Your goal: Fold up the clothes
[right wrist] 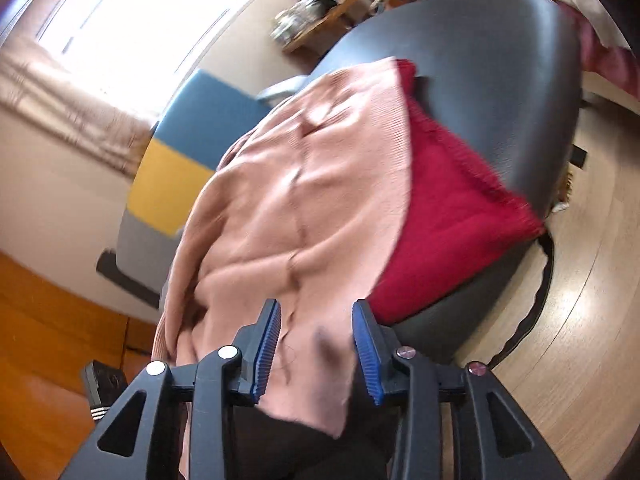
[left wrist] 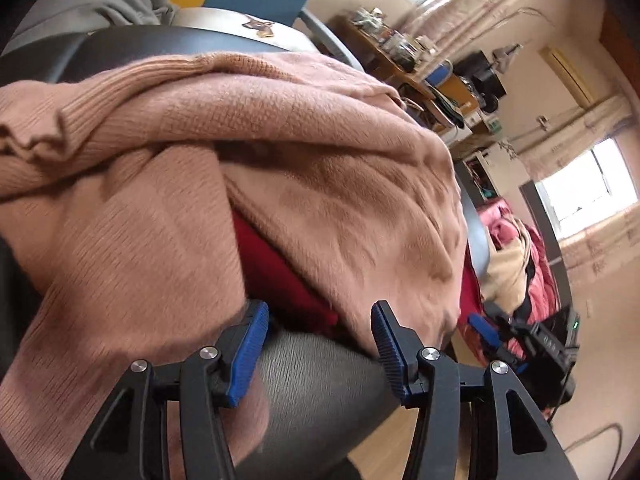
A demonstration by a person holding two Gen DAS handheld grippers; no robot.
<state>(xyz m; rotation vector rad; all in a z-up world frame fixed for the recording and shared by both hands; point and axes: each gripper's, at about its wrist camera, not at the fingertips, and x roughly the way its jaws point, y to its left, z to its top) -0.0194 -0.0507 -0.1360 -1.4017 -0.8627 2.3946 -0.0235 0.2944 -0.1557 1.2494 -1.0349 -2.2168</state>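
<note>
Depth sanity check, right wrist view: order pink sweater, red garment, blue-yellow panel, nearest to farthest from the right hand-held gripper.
1. Pink sweater: between the open jaws of the right hand-held gripper.
2. Red garment: up and right, partly under the sweater.
3. Blue-yellow panel: upper left, beyond the black table.

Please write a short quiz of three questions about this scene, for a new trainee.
1. True or false: the pink sweater lies partly over the red garment.
2. What do both garments rest on? A) black chair seat B) wooden desk C) floor
3. Fill in: the jaws of the left gripper stand ____.

Key: 1 true; 2 A; 3 open, with nothing pressed between them.
</note>
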